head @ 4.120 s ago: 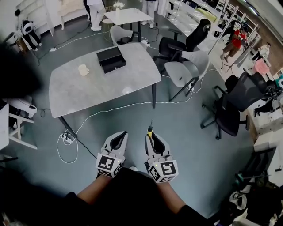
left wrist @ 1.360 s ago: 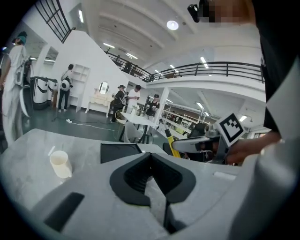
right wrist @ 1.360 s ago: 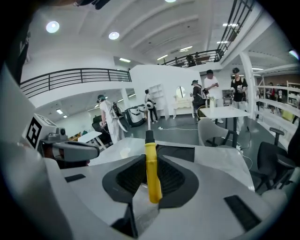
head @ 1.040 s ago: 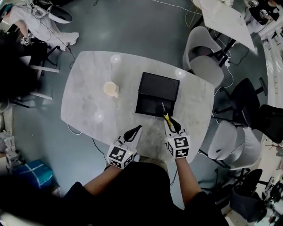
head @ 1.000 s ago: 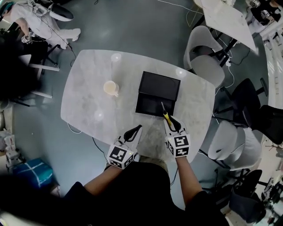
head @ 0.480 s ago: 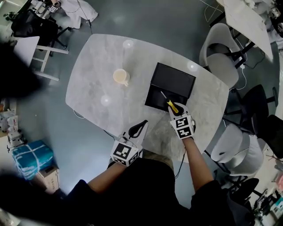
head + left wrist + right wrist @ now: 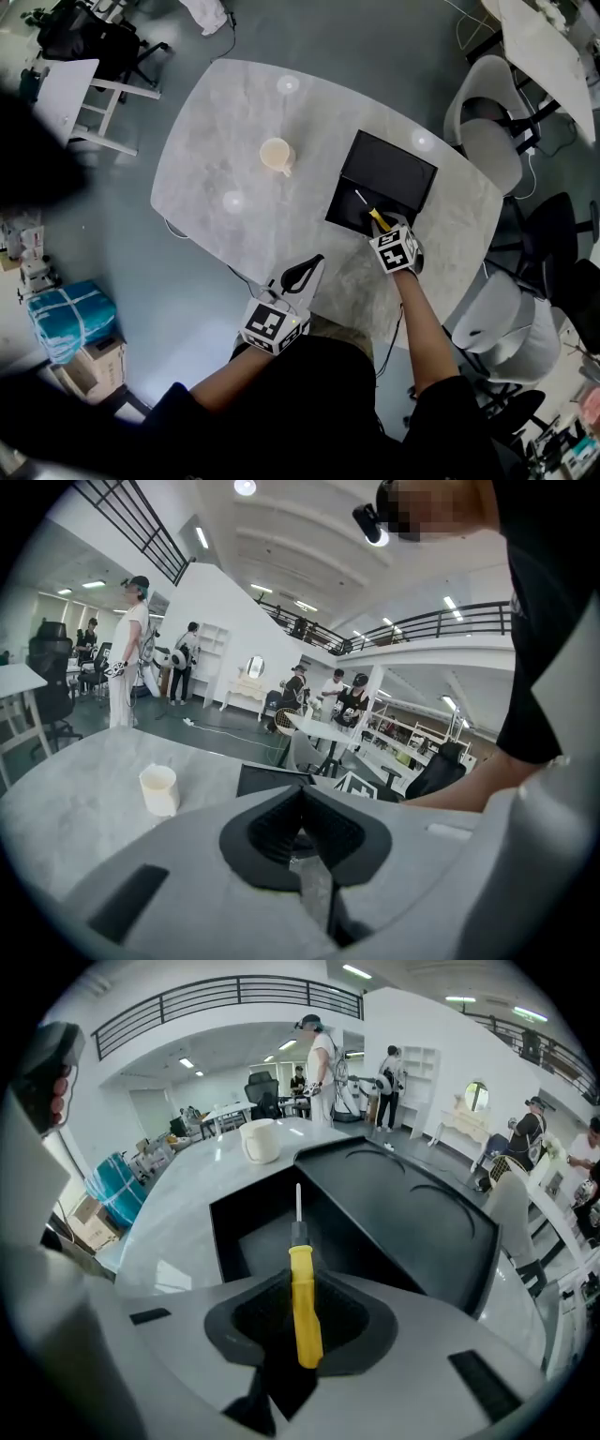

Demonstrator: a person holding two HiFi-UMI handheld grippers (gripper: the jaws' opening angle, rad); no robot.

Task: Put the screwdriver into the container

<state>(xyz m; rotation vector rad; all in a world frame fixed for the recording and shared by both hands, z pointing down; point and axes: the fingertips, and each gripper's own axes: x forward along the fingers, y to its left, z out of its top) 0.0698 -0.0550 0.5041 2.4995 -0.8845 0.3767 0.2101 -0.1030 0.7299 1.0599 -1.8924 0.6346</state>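
Note:
A screwdriver (image 7: 304,1309) with a yellow handle and thin metal shaft is clamped in my right gripper (image 7: 298,1277), tip pointing forward and down. The shaft hangs over the open compartment of the black container (image 7: 246,1232), whose lid (image 7: 405,1211) lies open behind it. In the head view the right gripper (image 7: 378,223) is at the container's (image 7: 349,208) near edge, and the screwdriver (image 7: 377,217) reaches over the box. My left gripper (image 7: 313,262) hovers at the table's near edge, left of the container, its jaws together with nothing in them (image 7: 302,795).
A cream cup (image 7: 277,155) stands on the grey marble table (image 7: 216,141), left of the container. White and black chairs (image 7: 487,141) crowd the table's right side. A blue package (image 7: 61,319) lies on the floor at left. People stand in the background.
My right gripper has dropped and tilted downward with the screwdriver, so its tip now hangs over the container's open compartment. The left gripper shifted slightly. The head camera moved closer over the table.

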